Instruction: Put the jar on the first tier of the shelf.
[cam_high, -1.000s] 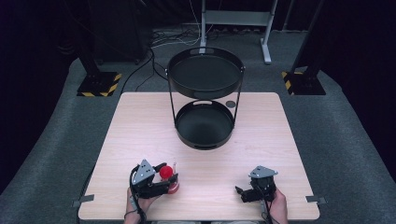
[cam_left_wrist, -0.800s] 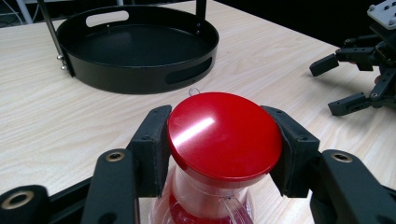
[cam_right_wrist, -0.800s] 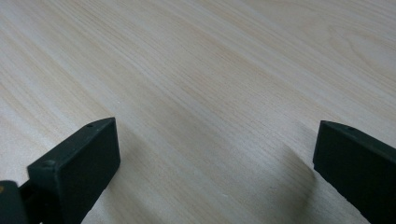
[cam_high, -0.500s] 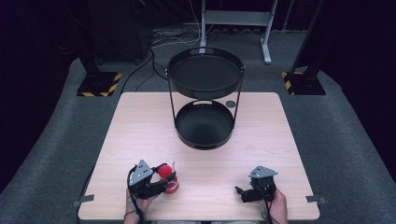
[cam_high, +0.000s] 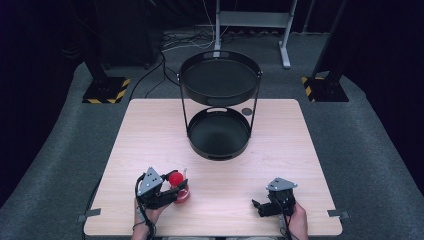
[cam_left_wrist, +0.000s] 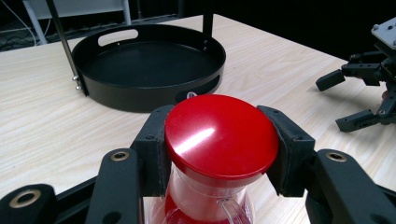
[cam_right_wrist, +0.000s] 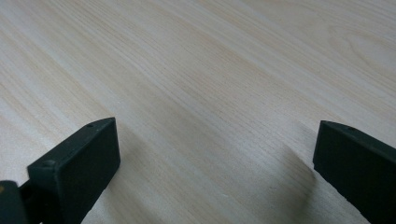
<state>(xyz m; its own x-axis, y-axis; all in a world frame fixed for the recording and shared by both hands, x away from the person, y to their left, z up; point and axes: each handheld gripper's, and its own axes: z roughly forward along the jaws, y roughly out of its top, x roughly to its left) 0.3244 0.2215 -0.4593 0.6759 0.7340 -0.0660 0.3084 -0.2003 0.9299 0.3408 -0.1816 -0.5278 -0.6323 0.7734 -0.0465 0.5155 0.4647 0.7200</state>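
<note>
Left gripper (cam_left_wrist: 219, 154): jaws pressed against opposite edges of the red lid (cam_left_wrist: 220, 135) of a small clear glass jug (cam_high: 179, 189); they have just been closing, with the lid between them. Grip sits high, on the lid rim, not on the glass body.

Right gripper (cam_high: 267, 204): jaws spread wide, nothing between them, resting low over bare wood at the near right of the surface (cam_high: 300, 150).

Jug: stands near the front left edge of the surface, upright as far as can be told; a thin clear handle (cam_left_wrist: 229, 207) shows below the lid; red shows through the glass, contents not identifiable.

Two-tier black tray stand (cam_high: 219, 82): round upper tray on thin rods above a round lower tray (cam_high: 218, 132), set at the centre-back of the surface, well apart from the jug.

Small dark disc (cam_high: 246, 111): on the surface just beside the stand's right rod.

Handling note, step in hand (securing the jug for a lift): a lid-only hold may let the lid pull off or the glass swing. Judged best practice: keep the pinch centred across the lid's width, raise slowly and straight up, and keep the jug level.
</note>
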